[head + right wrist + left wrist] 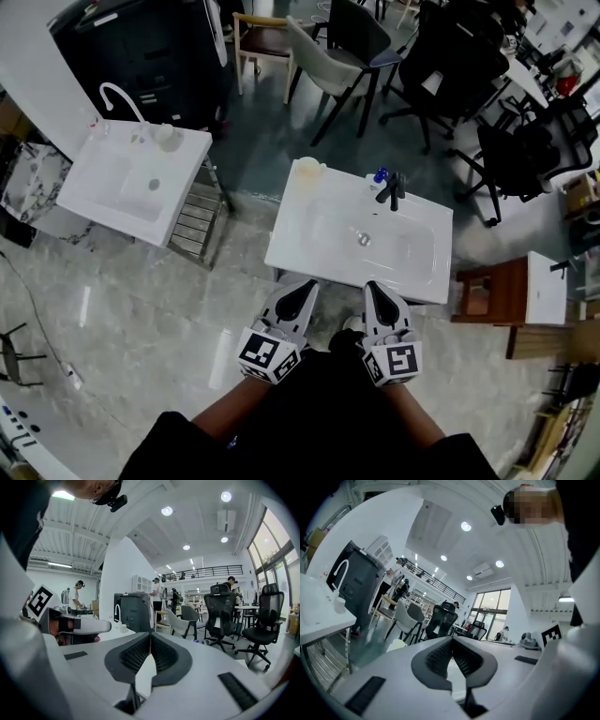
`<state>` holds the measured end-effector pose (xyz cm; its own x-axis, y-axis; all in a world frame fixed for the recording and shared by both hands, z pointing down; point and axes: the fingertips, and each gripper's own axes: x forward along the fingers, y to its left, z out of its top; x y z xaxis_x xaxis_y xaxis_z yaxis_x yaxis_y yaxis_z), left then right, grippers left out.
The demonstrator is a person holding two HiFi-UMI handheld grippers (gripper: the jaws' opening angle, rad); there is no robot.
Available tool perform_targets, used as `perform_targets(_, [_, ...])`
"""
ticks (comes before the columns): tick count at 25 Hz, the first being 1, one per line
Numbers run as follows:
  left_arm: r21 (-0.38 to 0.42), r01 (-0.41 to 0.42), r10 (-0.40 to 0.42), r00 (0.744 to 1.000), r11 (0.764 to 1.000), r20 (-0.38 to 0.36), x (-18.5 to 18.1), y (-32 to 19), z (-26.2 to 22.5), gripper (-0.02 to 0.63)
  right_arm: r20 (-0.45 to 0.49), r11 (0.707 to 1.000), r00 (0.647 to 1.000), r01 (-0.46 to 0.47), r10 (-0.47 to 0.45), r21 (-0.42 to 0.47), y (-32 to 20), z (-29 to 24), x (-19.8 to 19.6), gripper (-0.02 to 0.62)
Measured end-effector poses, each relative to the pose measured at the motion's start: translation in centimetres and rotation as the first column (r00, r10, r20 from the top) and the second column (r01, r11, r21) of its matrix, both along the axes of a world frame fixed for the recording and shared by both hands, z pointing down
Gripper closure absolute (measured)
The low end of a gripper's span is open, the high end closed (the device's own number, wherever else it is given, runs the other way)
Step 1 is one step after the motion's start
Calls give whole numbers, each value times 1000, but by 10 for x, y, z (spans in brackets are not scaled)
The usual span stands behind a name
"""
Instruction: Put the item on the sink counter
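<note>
Jaws on both the left gripper (pixel 302 289) and the right gripper (pixel 375 291) are pressed together with nothing between them. Both hang at the near edge of the sink counter (pixel 300 246). A pale cup-like item (pixel 308 168) rests on its far-left corner (a small blue thing (pixel 381 174) sits by the black faucet (pixel 392 190)). Perched so near the rim, the item could topple off if bumped.
</note>
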<state>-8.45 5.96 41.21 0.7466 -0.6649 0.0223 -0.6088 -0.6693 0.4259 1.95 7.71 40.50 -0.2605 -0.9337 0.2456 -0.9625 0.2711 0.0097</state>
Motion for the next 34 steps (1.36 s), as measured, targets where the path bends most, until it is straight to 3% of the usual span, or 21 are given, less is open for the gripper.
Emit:
perform_targets(5, [70,-41,34,994,997,101,33,18,-16,591,3,1000,1000,-22,22,15,13,-5,9,563])
perform_targets(8, [73,-55,47,994,996,101,51,28,-20,591,2,999,999,-33,33,15,24,-8,20,563])
perform_targets(16, [100,-54,33,979,993,203,93,63,-14,591,22,998,998,-62,62,17,63,-1,60,564])
perform_targets(21, [94,-15,-9,970,995,242,120,78,-16,591,-8,998,998,-61,61,24,82,-8,85,563])
perform_targets(28, [92,-60,33,962,994,272,175,131,-12,591,-4,996,997,-82,82,19,130,-9,136,563])
perform_targets(34, [108,-54,22,960,993,278,214,170,-13,591,5,996,996,-86,86,31,171,-7,172,565])
